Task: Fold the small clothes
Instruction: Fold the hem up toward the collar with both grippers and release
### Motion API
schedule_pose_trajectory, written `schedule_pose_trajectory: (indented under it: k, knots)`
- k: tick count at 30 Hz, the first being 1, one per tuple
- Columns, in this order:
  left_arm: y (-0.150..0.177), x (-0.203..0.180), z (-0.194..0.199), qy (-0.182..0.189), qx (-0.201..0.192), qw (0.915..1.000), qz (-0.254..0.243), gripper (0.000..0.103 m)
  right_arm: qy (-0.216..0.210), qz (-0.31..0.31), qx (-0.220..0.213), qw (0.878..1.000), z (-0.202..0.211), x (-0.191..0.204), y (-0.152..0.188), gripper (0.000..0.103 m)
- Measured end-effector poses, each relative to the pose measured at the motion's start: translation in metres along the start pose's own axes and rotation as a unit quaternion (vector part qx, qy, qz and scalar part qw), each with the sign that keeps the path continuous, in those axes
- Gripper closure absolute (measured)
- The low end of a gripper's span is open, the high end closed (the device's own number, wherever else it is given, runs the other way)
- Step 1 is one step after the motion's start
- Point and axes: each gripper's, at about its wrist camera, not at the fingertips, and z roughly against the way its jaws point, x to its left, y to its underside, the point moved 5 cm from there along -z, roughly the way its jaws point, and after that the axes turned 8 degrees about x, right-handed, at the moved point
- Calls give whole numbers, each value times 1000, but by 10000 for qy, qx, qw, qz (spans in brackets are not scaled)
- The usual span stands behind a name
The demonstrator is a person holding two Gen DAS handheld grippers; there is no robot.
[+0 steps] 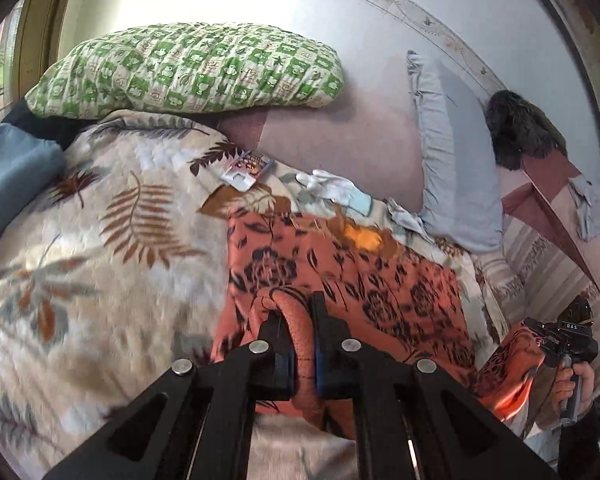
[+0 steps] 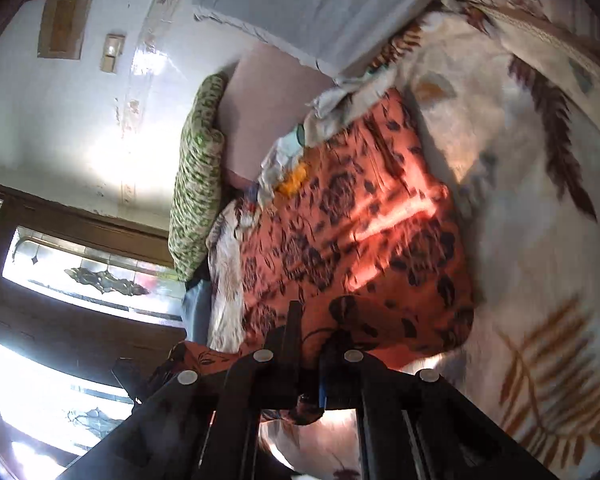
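The orange cloth with a dark flower print [image 1: 340, 272] lies on the bed, over a cream fleece blanket with brown leaf patterns [image 1: 100, 240]. Its near edge is raised from the blanket by both claws.

The left claw [image 1: 298, 312] is pressed together on a rolled fold of this orange cloth; the fold stands up between the two black fingers and passes back between the blue pads. In the left wrist view, the right claw [image 1: 540, 340] appears at the far right, carried by a hand [image 1: 576, 384] around its grip, and a corner of the same cloth hangs at its tip.

In the right wrist view, the right claw [image 2: 312, 320] is also shut, and the orange cloth [image 2: 360, 220] is pinched between its fingers. The picture is blurred, so the exact place of the grip is not clear.

Behind the cloth, some small white and pale garments [image 1: 332, 188] lie in a loose pile on the blanket. A green and cream checked pillow [image 1: 188, 68] rests at the head of the bed, and a grey-blue pillow with a frill [image 1: 456, 168] leans beside it. A small flat packet [image 1: 248, 170] lies on the blanket near the green pillow.
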Motion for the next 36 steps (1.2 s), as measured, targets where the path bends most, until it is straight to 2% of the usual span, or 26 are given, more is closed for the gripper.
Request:
schedule_pose_trajectory:
  k: [2, 4, 5, 6, 7, 8, 9, 10, 11, 13, 15, 19, 21, 25, 26, 27, 29, 33, 36]
  knots:
    - [-41, 11, -40, -218, 147, 9994, 207, 96, -23, -123, -223, 9997, -16, 0, -57, 97]
    - [-73, 30, -83, -363, 297, 9968, 653, 91, 157, -336, -439, 9983, -36, -9, -111, 97]
    - [-81, 39, -110, -371, 492, 9948, 806, 80, 234, -473, -550, 9971, -46, -17, -136, 95]
    - [-86, 49, -140, -464, 863, 9900, 1019, 69, 349, -553, -576, 9962, -60, -28, -158, 94]
    - [-83, 61, -167, -702, 1260, 9810, 1297, 42, 474, -702, -444, 9954, -78, -43, -175, 89]
    - [-80, 70, -184, -975, 1456, 9735, 1469, 36, 696, -1014, -224, 9922, -97, -63, -185, 74]
    - [-79, 77, -189, -1100, 1408, 9716, 1549, 36, 1195, -1294, -151, 9843, -110, -83, -189, 38]
    - [-80, 81, -186, -1101, 1216, 9738, 1577, 36, 1620, -1375, -207, 9769, -116, -95, -188, 23]
    - [-82, 84, -179, -1077, 993, 9761, 1604, 29, 1667, -1247, -333, 9775, -117, -97, -186, 21]
    - [-83, 90, -157, -1159, 617, 9771, 1677, 22, 1638, -919, -623, 9802, -106, -89, -180, 21]
    - [-86, 92, -132, -1251, 217, 9797, 1554, 22, 1947, -528, -970, 9746, -88, -75, -173, 21]
    - [-75, 84, -89, -1342, -175, 9838, 1174, 21, 2116, 520, -774, 9729, -88, -30, -158, 21]
    - [-56, 72, -76, -1159, -113, 9887, 940, 21, 2484, 1145, -659, 9596, -98, -14, -154, 21]
    - [-2, 33, -72, -1002, 105, 9949, 82, 21, 3362, 1953, -407, 9204, -118, -17, -149, 23]
    - [9, 24, -75, -1008, 160, 9947, -132, 21, 3545, 2126, -328, 9100, -120, -23, -146, 29]
    - [19, 15, -79, -1020, 202, 9940, -348, 21, 3612, 2218, -184, 9055, -124, -28, -143, 35]
    - [32, 3, -88, -1117, 145, 9916, -638, 21, 3549, 2111, 37, 9107, -125, -41, -139, 40]
    - [46, 5, -122, -1404, 505, 9852, -842, 21, 2893, 1441, 369, 9456, -116, -57, -119, 40]
    - [51, 15, -138, -1631, 694, 9807, -820, 21, 2661, 1283, 495, 9541, -110, -55, -95, 40]
